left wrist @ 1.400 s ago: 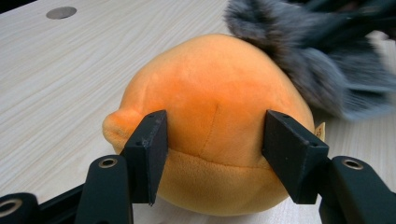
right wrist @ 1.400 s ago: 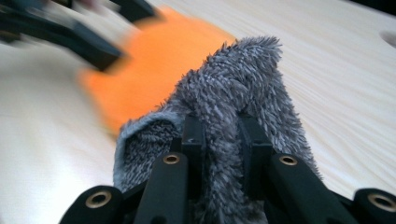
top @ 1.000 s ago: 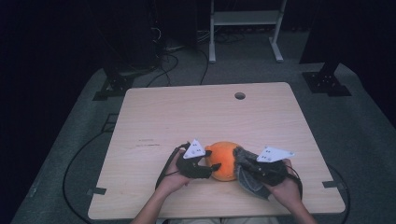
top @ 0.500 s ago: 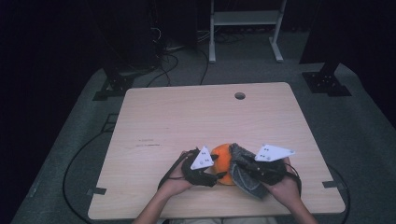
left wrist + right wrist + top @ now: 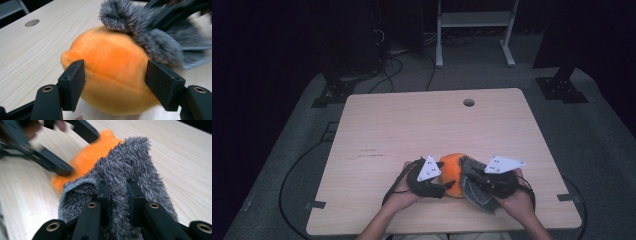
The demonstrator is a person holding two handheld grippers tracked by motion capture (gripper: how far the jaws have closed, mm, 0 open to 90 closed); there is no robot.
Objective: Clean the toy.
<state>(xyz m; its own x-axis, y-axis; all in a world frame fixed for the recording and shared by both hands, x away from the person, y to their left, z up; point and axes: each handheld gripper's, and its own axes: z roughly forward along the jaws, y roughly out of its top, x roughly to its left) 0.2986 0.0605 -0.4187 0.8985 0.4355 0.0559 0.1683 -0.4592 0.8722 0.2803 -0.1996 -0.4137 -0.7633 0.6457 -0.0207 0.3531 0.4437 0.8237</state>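
Table (image 5: 412,130), one: pale wood top, centre of the high view, with one round hole (image 5: 468,102) near its far edge.

Orange plush toy (image 5: 451,172), one: rounded, lying on the table at lower centre of the high view, between the two grippers. In the left gripper view it takes up the middle of the frame (image 5: 110,75).

Grey fluffy cloth (image 5: 474,187), one: draped against the toy's right side in the high view, touching it; centre of the right gripper view (image 5: 125,177).

Grippers, two, one in each hand of a person.
- Left gripper (image 5: 432,186): lower centre, just left of the toy. Jaws part-open and have just been opening; the toy sits between them, with the pads (image 5: 75,82) at its flanks. Whether they press cannot be told.
- Right gripper (image 5: 469,181): lower centre-right. Jaws narrow, clamped on a fold of the grey cloth, seen at bottom centre of the right gripper view (image 5: 118,200).
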